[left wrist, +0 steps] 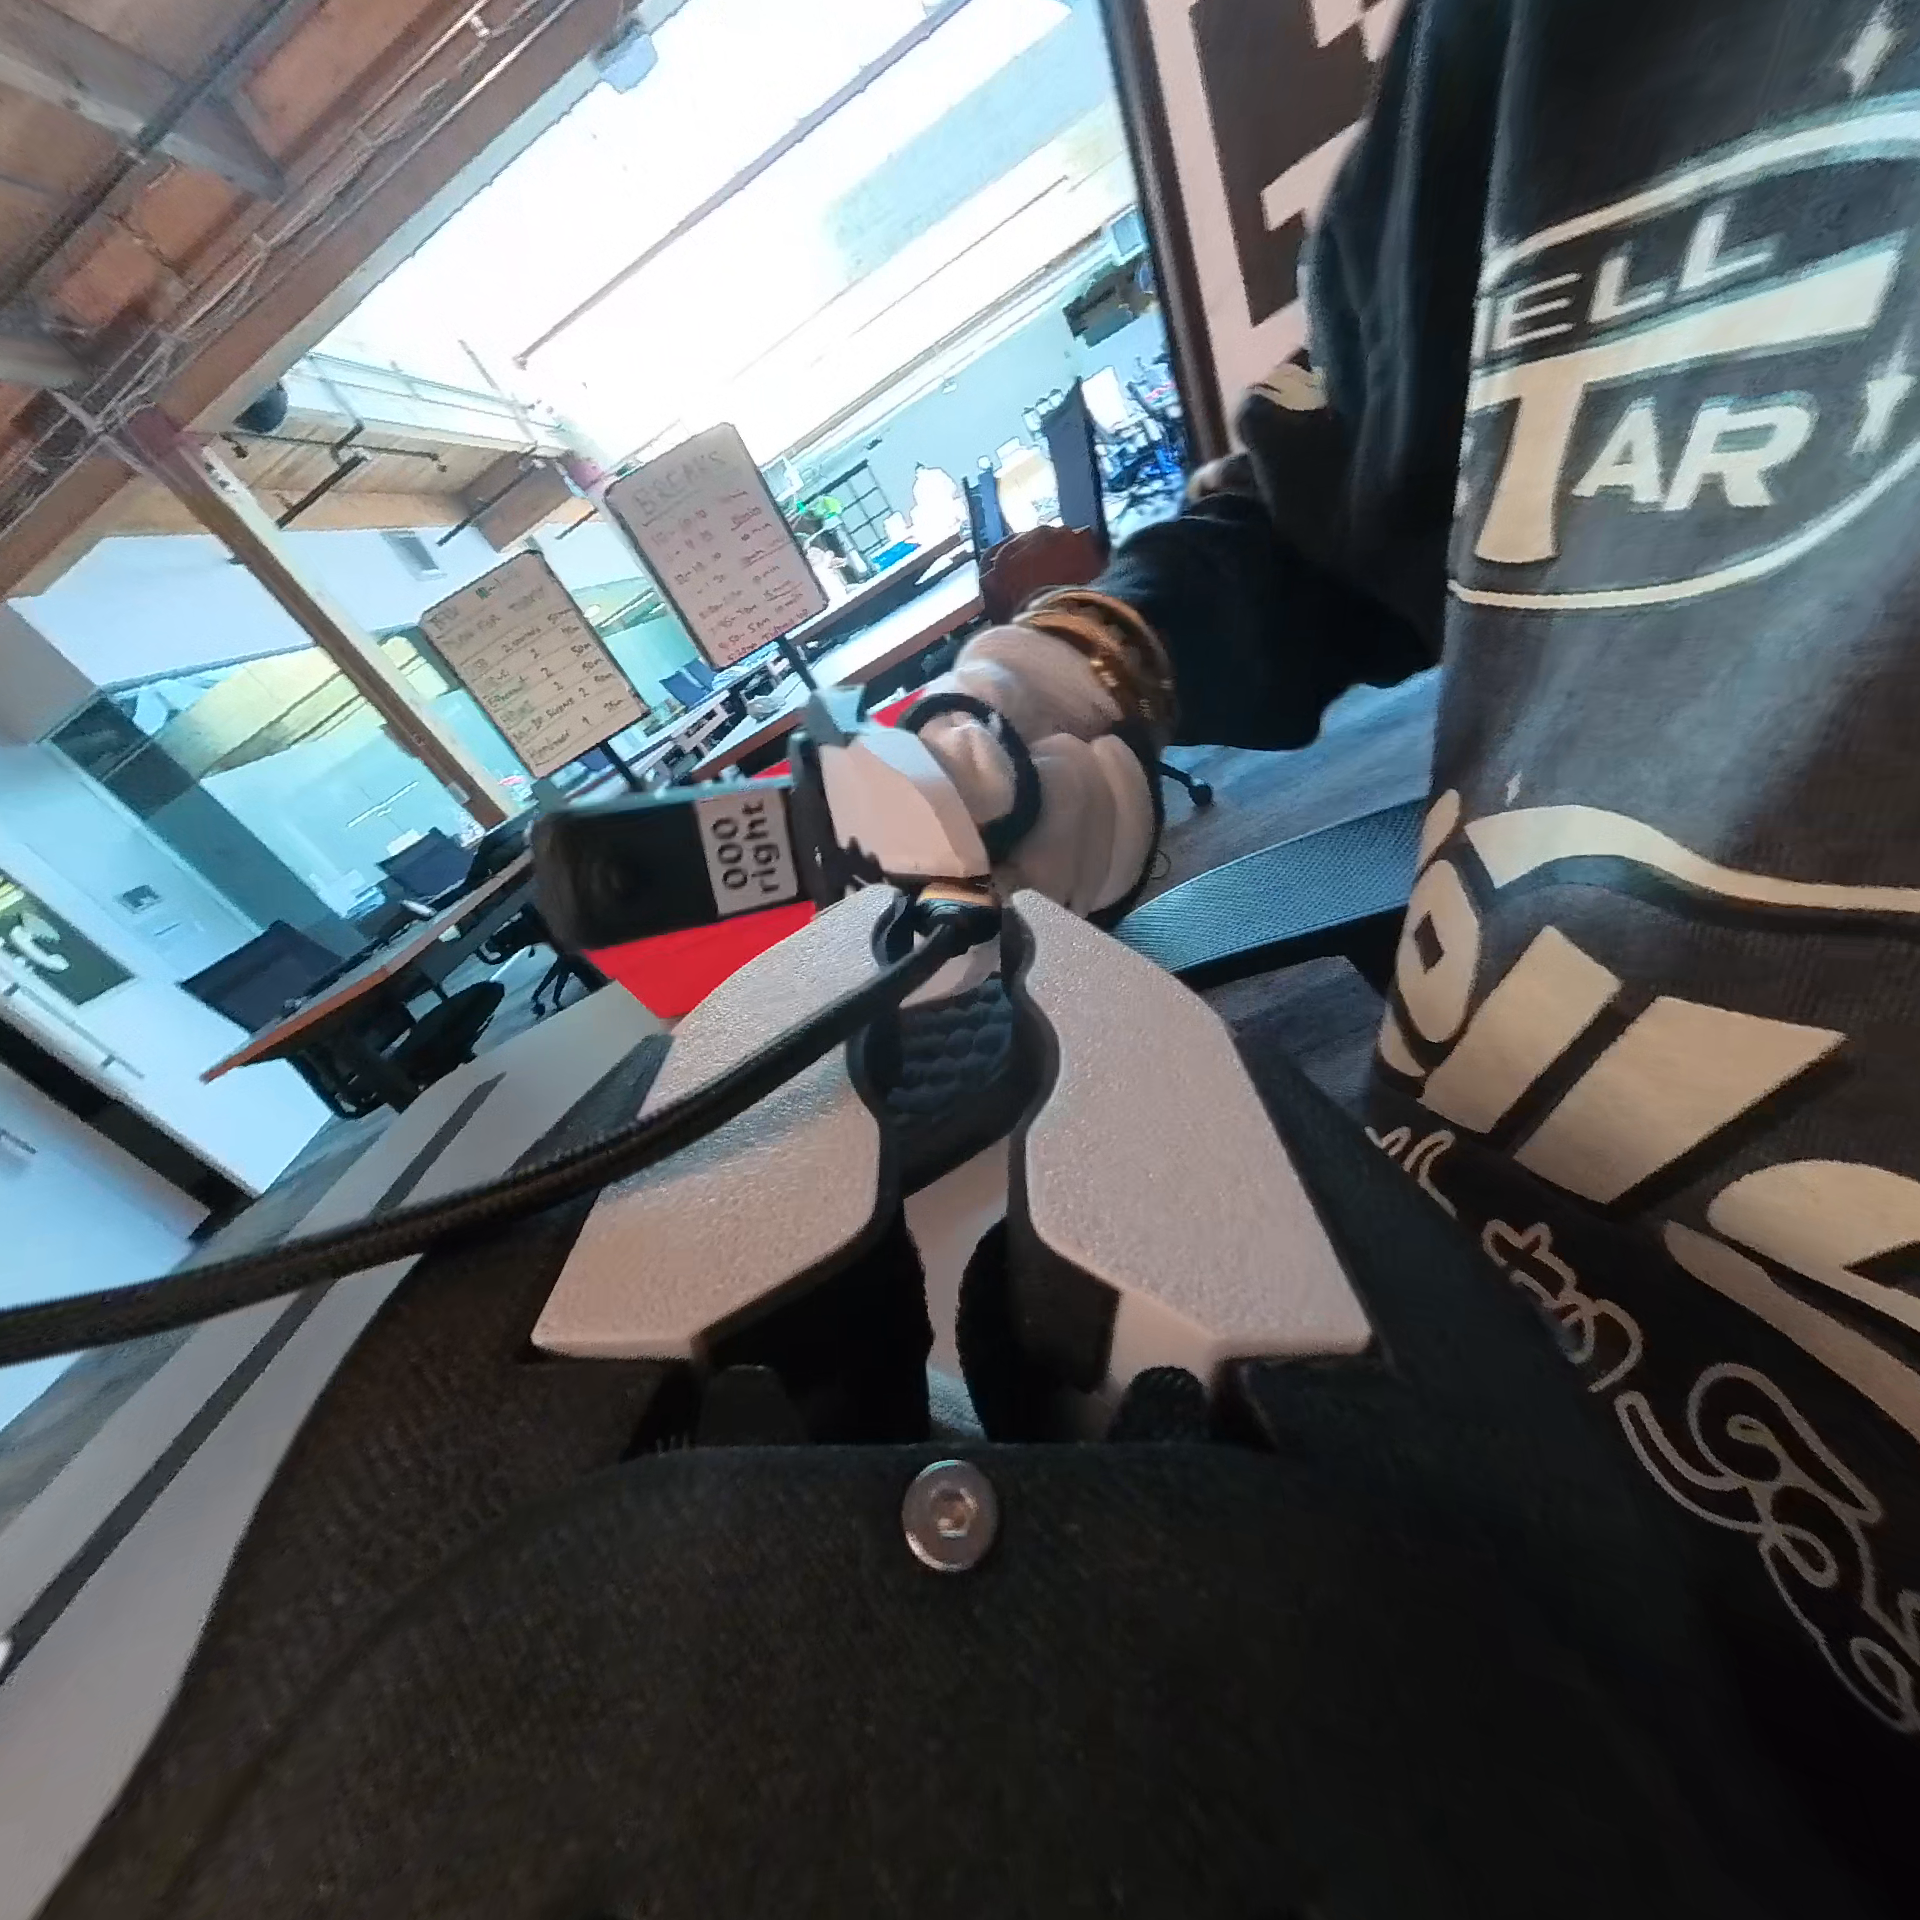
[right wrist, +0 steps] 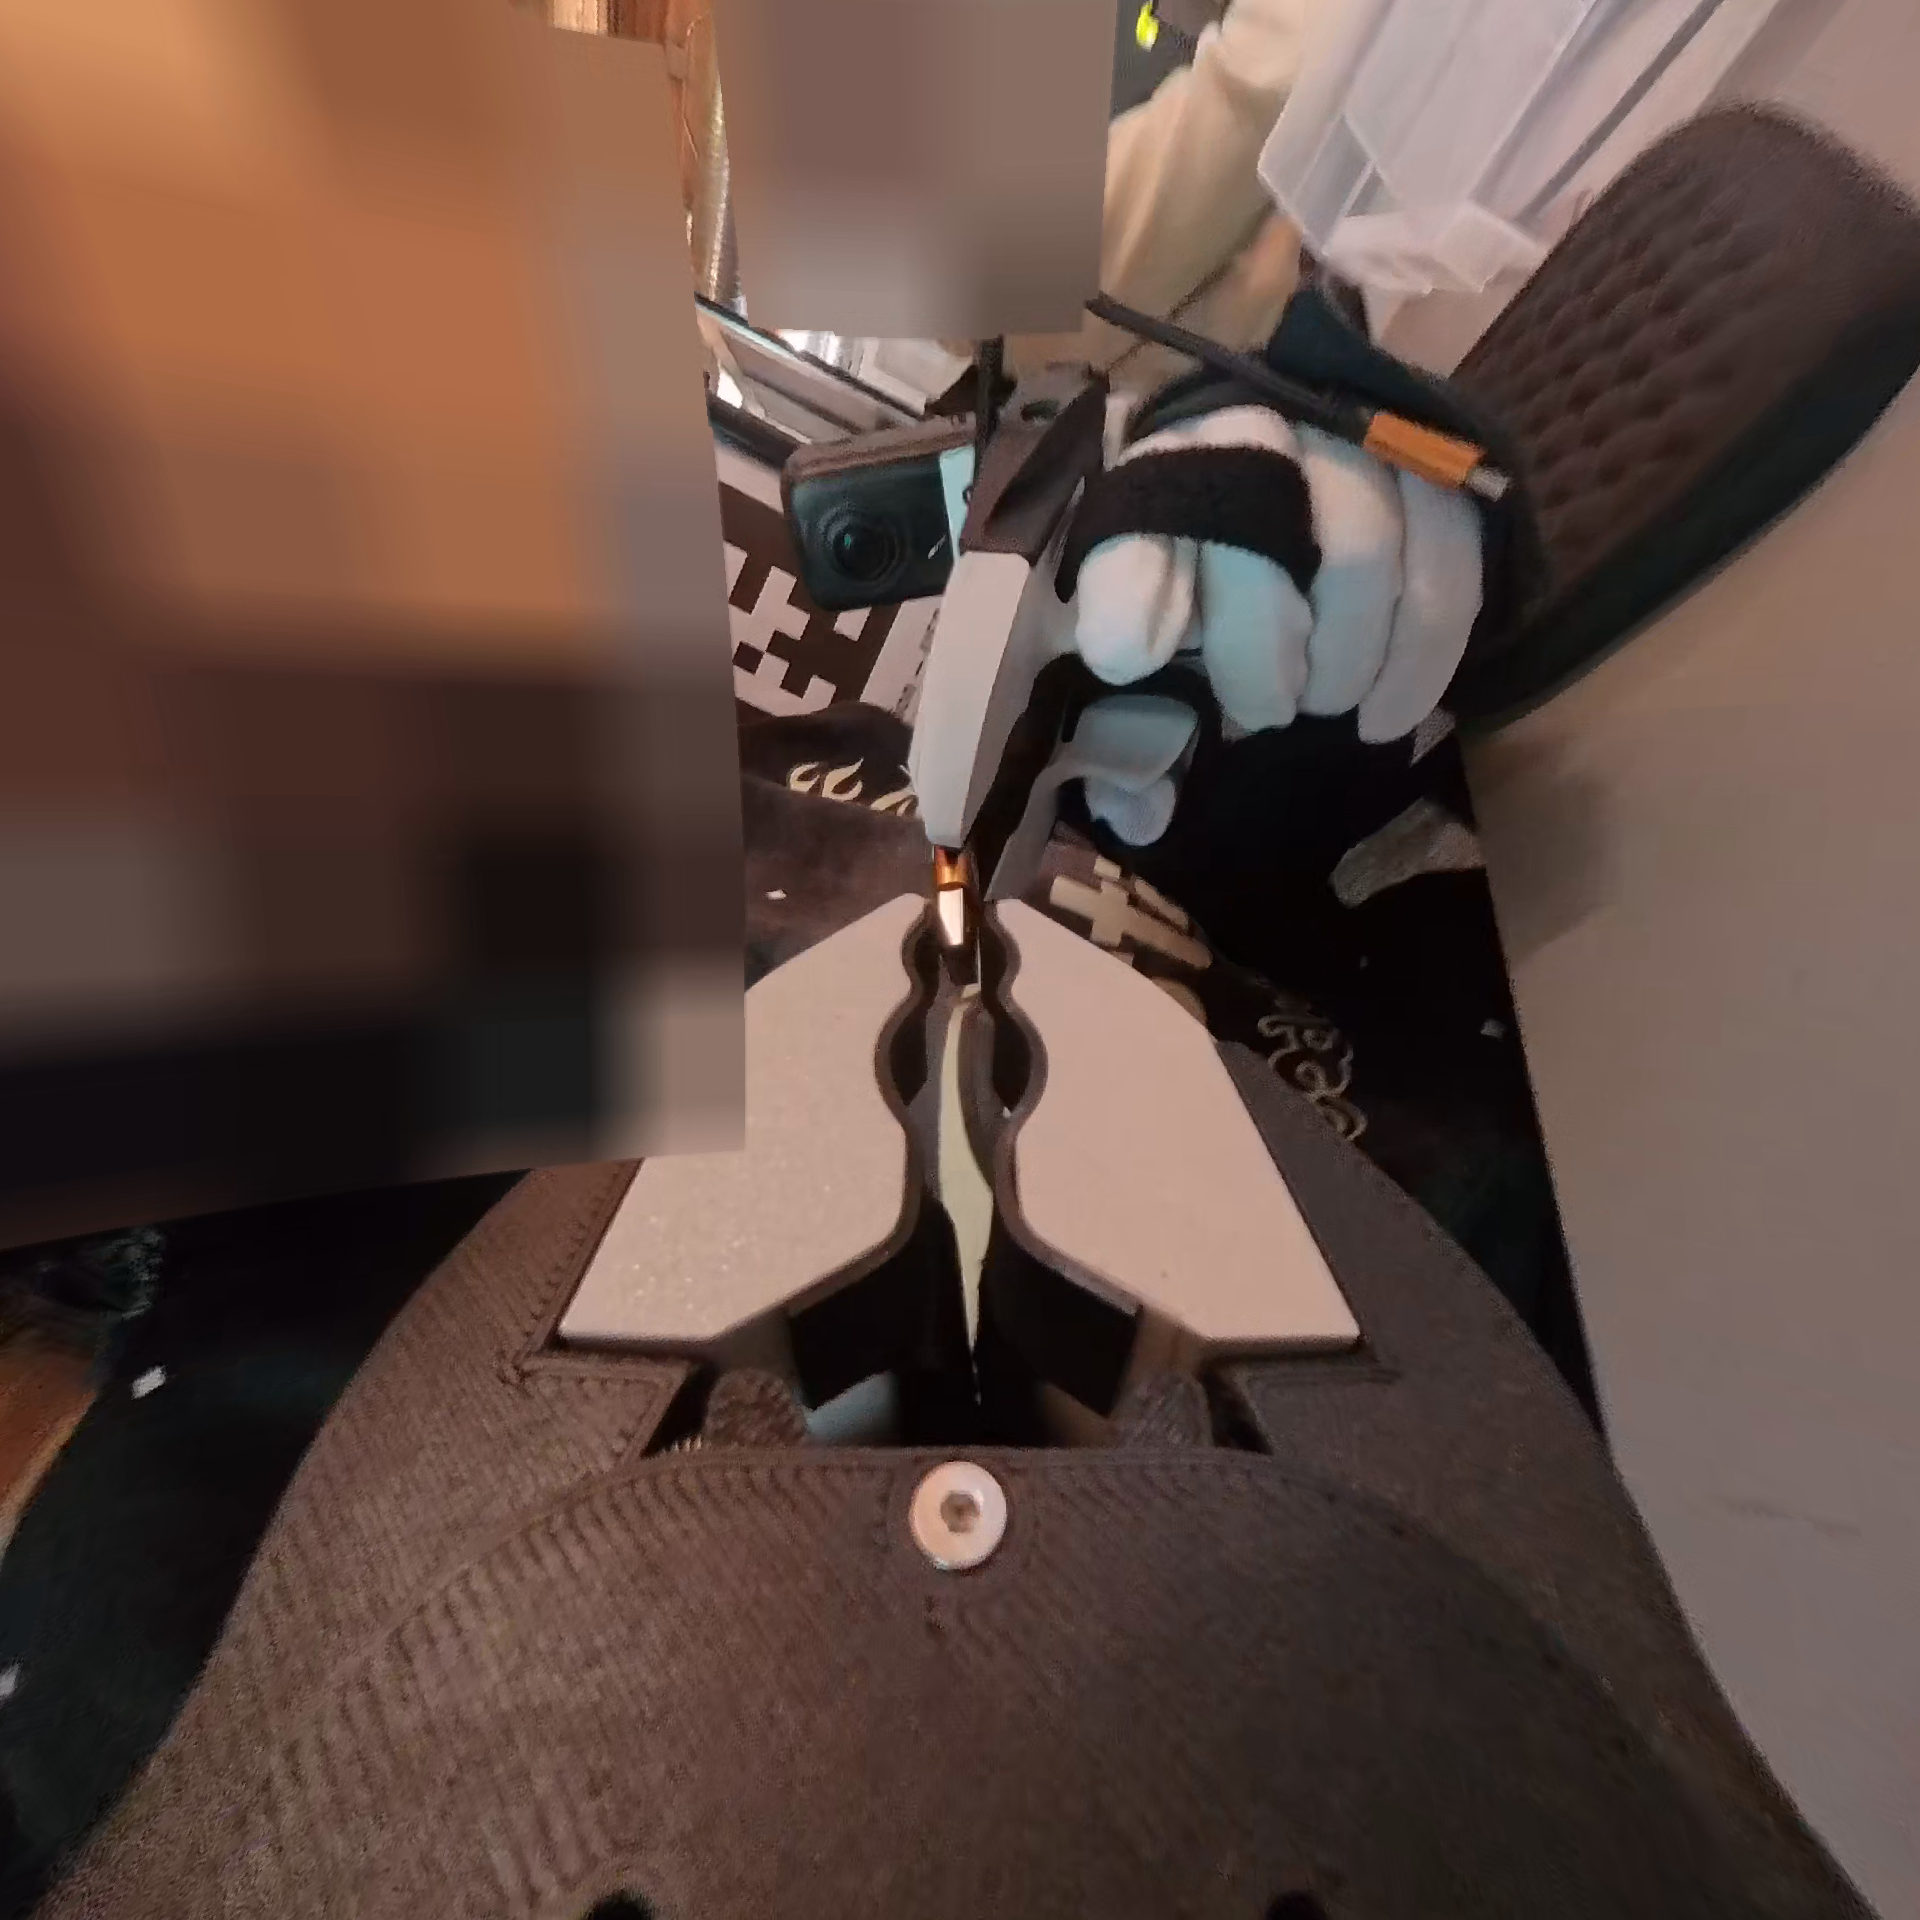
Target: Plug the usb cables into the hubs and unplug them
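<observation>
The biggest thing is one dark shirt (left wrist: 1662,883) with pale print, worn by the person. Next is one dark chair back (right wrist: 1683,353) behind the left hand. Far off in the room stand two whiteboards, one (left wrist: 530,665) nearer and one (left wrist: 717,540) farther back.

There are two claws, and they point at each other, tip to tip. The left gripper (left wrist: 951,925) is squeezed tight on the usb plug (right wrist: 951,904). The right gripper (right wrist: 954,940) is squeezed tight on the same plug, on its shiny metal end. So the plug sits up in the air, right between the two claws.

Two hands in white gloves hold the claws: the right hand (left wrist: 1049,790) and the left hand (right wrist: 1247,603). Each claw has one small black camera on it, so two in all (left wrist: 623,883) (right wrist: 873,530).

One black cable (left wrist: 416,1216) runs from the left claw's tips off to the side.

There are two orange plugs. The second plug (right wrist: 1429,449) hangs loose just beside the left hand.
</observation>
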A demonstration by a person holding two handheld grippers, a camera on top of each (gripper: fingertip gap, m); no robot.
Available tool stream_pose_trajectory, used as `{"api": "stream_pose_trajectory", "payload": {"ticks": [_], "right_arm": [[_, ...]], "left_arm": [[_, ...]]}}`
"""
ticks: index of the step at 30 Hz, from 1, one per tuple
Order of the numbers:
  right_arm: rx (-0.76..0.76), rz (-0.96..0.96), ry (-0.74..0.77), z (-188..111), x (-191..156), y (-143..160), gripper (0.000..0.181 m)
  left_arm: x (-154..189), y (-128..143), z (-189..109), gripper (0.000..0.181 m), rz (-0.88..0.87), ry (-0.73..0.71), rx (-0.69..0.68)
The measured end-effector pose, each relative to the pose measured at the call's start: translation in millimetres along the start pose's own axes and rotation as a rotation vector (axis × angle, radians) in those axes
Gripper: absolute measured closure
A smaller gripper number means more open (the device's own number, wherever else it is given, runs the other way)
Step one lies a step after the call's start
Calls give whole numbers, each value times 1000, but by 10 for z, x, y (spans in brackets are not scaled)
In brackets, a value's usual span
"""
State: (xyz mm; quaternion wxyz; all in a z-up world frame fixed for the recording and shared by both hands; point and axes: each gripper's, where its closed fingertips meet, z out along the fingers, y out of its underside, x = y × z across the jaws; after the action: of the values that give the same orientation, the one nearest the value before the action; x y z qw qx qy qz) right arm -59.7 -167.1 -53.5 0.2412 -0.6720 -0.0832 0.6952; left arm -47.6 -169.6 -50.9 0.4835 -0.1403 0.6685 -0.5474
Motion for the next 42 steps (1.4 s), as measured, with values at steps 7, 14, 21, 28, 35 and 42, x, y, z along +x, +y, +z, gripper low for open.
{"api": "stream_pose_trajectory", "payload": {"ticks": [7,14,21,28,35,42], "right_arm": [[163,-776,484,-344,34,-332,167],[443,-941,851,-900,0,-535,119],[404,-936,1309,-1583,249,-468,83],[135,-848,1610,-1767,662,-143,82],[118,-756,1624,-1685,887,-116,111],[35,-608,1646,-1667,1116,-137,147]], "left_arm": [[-557,67,-138,167,-123,-354,-26],[-793,128,-343,166,-242,-500,40],[-884,257,-400,166,-319,-557,24],[-874,370,-298,166,-357,-594,-1],[-832,448,-227,166,-378,-579,-19],[-776,398,-167,166,-440,-539,79]]}}
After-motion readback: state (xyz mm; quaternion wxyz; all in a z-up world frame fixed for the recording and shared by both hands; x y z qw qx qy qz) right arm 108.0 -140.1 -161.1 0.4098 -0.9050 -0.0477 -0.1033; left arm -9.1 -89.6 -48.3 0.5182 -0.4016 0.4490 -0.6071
